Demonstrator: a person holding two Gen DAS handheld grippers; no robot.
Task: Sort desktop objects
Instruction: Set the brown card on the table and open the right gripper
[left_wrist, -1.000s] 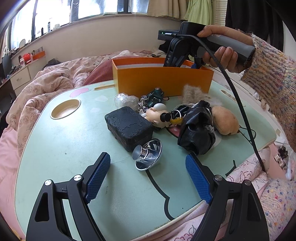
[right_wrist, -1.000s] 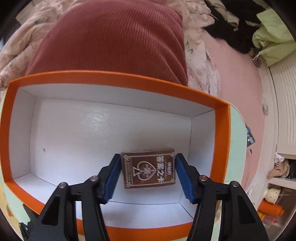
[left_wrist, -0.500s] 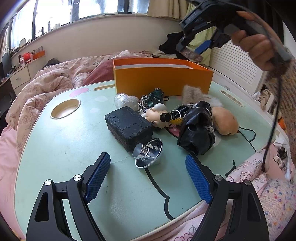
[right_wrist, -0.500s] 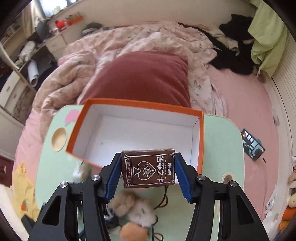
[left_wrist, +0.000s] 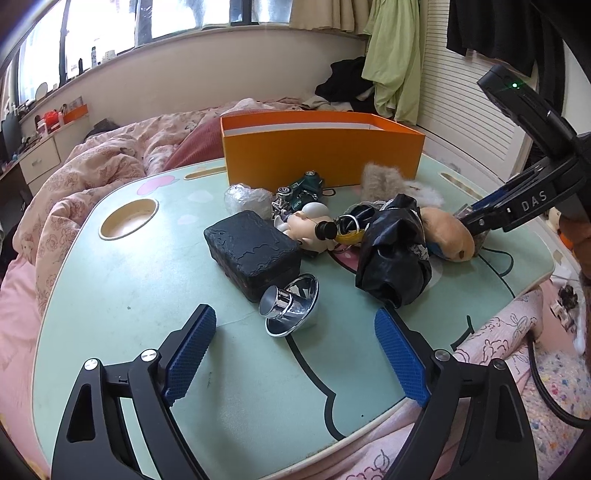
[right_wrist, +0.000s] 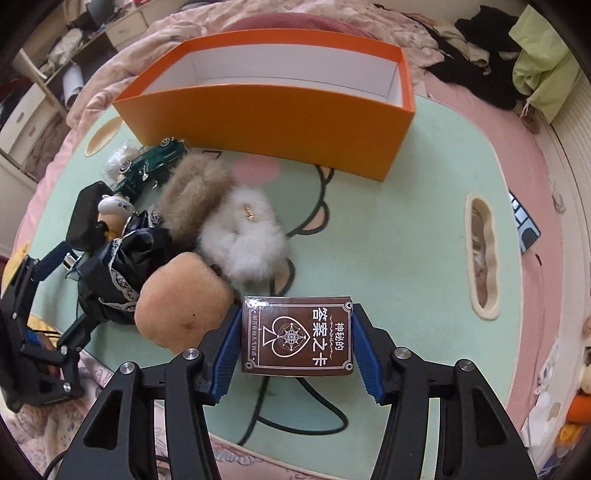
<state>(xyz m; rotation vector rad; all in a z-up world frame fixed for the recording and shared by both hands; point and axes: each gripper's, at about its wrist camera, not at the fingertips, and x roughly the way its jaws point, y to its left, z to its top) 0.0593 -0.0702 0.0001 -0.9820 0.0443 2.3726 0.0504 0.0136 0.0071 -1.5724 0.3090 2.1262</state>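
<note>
Left wrist view: the left gripper (left_wrist: 295, 350) is hovering low over the green desk (left_wrist: 122, 295), its blue fingers (left_wrist: 190, 349) having just been opening, spread wide with nothing between them. A silver cup (left_wrist: 290, 308) is lying just ahead, beside a black case (left_wrist: 253, 254); the orange box (left_wrist: 321, 158) is standing at the far edge.

Right wrist view: the right gripper (right_wrist: 297, 354) is clamping a brown card box (right_wrist: 297, 336) between its fingers above the desk, in front of the orange box, beside a tan plush (right_wrist: 181, 306).
</note>
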